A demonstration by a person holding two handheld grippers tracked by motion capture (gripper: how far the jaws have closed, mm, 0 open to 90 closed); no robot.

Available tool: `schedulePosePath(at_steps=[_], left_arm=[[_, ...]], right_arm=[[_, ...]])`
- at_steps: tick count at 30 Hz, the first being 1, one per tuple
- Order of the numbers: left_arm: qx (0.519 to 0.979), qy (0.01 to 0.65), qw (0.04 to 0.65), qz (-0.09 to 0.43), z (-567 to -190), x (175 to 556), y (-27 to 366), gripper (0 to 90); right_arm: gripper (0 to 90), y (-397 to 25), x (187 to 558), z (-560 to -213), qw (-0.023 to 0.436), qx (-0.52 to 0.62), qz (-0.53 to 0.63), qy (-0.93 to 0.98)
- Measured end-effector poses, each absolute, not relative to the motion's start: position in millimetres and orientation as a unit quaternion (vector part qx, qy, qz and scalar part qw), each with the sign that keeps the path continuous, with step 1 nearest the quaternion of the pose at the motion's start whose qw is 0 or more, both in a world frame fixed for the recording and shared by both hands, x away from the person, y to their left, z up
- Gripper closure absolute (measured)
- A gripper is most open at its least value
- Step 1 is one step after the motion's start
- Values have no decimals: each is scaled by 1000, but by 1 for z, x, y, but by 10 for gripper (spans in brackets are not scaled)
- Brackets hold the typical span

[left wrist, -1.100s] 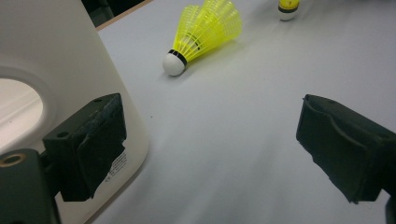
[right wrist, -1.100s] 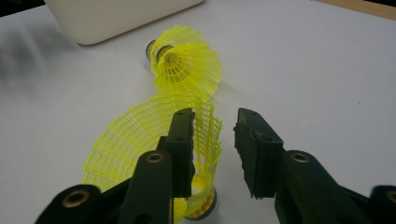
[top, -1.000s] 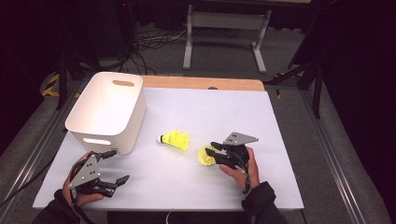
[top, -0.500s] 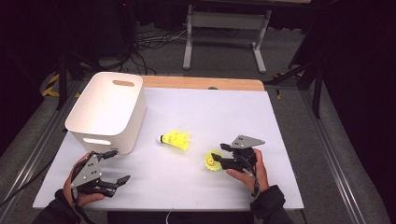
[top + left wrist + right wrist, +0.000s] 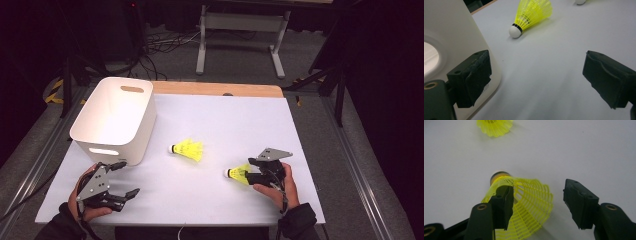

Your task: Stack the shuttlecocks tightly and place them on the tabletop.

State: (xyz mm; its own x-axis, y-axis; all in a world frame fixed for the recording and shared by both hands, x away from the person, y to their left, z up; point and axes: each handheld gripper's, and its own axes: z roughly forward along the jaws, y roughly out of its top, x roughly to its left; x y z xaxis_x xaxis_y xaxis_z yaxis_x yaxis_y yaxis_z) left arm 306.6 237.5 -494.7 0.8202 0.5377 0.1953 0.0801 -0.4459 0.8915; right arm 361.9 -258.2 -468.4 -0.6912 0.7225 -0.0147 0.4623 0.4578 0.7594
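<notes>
Lying on the white table (image 5: 225, 130), a yellow shuttlecock (image 5: 239, 174) sits between the right gripper's (image 5: 255, 173) open jaws; the left gripper (image 5: 125, 181) gapes empty beside a bin (image 5: 115, 120), another shuttlecock (image 5: 188, 149) nearby

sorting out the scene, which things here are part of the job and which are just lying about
In the job: the shuttlecock between the open jaws of the right gripper; the second shuttlecock; the white bin.

Lying about: cables and a metal stand on the floor.
</notes>
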Motion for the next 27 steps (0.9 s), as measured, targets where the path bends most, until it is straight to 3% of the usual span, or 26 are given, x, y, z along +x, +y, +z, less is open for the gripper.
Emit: schedulePosePath(at_steps=[15, 27], left_arm=[[817, 189, 491, 234, -494, 306, 238, 92], [817, 189, 492, 235, -494, 306, 237, 91]], right_arm=[[381, -280, 357, -470, 187, 363, 367, 836], [368, -289, 321, -457, 211, 335, 389, 832]])
